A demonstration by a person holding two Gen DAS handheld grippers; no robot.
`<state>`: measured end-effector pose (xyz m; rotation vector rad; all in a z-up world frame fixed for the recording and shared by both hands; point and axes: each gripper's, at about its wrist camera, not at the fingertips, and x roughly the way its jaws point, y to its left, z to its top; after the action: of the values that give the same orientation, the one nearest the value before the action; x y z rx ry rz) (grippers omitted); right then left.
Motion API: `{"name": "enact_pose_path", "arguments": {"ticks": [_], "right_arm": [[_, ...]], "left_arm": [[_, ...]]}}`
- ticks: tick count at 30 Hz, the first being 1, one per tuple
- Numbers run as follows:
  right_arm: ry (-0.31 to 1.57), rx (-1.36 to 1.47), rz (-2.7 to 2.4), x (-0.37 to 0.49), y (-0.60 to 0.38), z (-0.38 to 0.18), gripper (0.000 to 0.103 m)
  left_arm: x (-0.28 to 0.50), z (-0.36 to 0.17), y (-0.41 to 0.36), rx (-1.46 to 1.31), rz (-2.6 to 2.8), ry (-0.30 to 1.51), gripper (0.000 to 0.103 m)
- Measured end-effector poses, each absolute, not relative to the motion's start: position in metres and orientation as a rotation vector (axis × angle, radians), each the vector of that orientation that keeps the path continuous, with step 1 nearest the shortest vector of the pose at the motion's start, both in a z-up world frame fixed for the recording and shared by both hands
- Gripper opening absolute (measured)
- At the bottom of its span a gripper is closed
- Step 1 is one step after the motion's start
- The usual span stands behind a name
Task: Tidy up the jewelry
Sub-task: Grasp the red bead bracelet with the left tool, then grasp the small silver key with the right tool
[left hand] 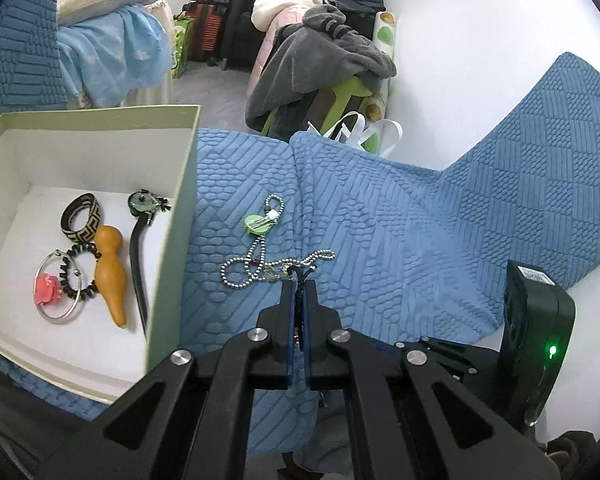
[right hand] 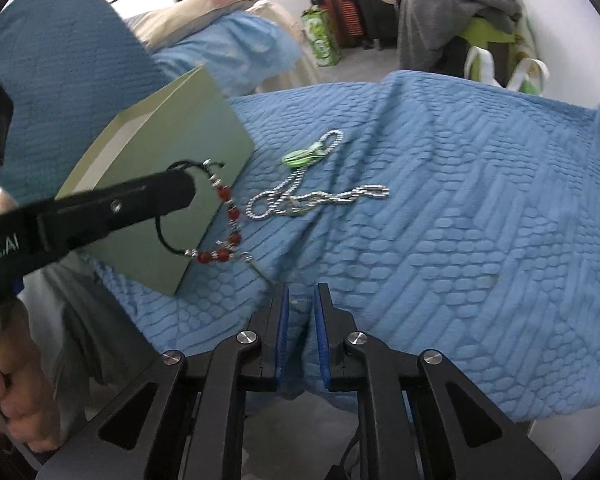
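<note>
A red-bead bracelet (right hand: 220, 220) is held clamped in the left gripper (left hand: 299, 280), hanging beside the green box (left hand: 172, 240). The right gripper (right hand: 300, 296) is held slightly apart, with nothing between its fingers. A silver ball-chain necklace (left hand: 260, 268) is left on the blue quilted cover (left hand: 420, 240).

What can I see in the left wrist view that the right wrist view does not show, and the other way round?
Only the left wrist view looks into the box: a patterned band, an orange gourd, a pink flower with a silver ring, and a dark hairpin.

Only the right wrist view shows the red bead bracelet hanging whole from the shut left gripper, and the right gripper, slightly open and holding nothing.

Both show the silver chain and the green clip on the blue cover.
</note>
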<state>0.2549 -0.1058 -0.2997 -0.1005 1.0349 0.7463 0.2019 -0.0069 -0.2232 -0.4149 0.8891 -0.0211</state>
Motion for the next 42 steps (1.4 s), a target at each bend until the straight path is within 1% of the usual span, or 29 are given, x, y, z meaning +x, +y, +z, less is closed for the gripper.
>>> {"name": "enact_pose_path", "arguments": {"ticks": [4, 5, 6, 7, 13, 16, 18, 21, 31, 42], "right_arm": [[1.02, -0.155, 0.804, 0.249, -0.091, -0.303, 0.012], [1.018, -0.172, 0.81, 0.247, -0.088, -0.303, 0.014], [1.01, -0.196, 0.81, 0.246, -0.084, -0.304, 0.02], [1.004, -0.215, 0.803, 0.246, -0.082, -0.306, 0.023], [1.003, -0.239, 0.785, 0.251, -0.079, -0.314, 0.024], [0.994, -0.233, 0.798, 0.254, -0.075, -0.314, 0.022], [0.979, -0.247, 0.806, 0.254, -0.072, -0.315, 0.009], [0.976, -0.248, 0.8, 0.26, -0.066, -0.318, 0.004], [0.976, -0.056, 0.645, 0.284, -0.103, -0.306, 0.004], [1.027, -0.023, 0.502, 0.294, -0.127, -0.307, 0.004]], "left_arm": [[0.201, -0.224, -0.004, -0.422, -0.03, 0.89, 0.002], [0.201, -0.224, -0.004, -0.424, -0.033, 0.889, 0.002], [0.202, -0.224, -0.004, -0.426, -0.034, 0.889, 0.002], [0.202, -0.224, -0.004, -0.426, -0.034, 0.889, 0.002], [0.2, -0.224, -0.003, -0.428, -0.036, 0.891, 0.002], [0.201, -0.224, -0.003, -0.431, -0.034, 0.89, 0.002], [0.201, -0.224, -0.003, -0.432, -0.036, 0.891, 0.002], [0.2, -0.224, -0.001, -0.433, -0.036, 0.887, 0.002], [0.198, -0.225, 0.001, -0.438, -0.042, 0.89, 0.002], [0.199, -0.227, -0.004, -0.404, -0.037, 0.897, 0.002]]}}
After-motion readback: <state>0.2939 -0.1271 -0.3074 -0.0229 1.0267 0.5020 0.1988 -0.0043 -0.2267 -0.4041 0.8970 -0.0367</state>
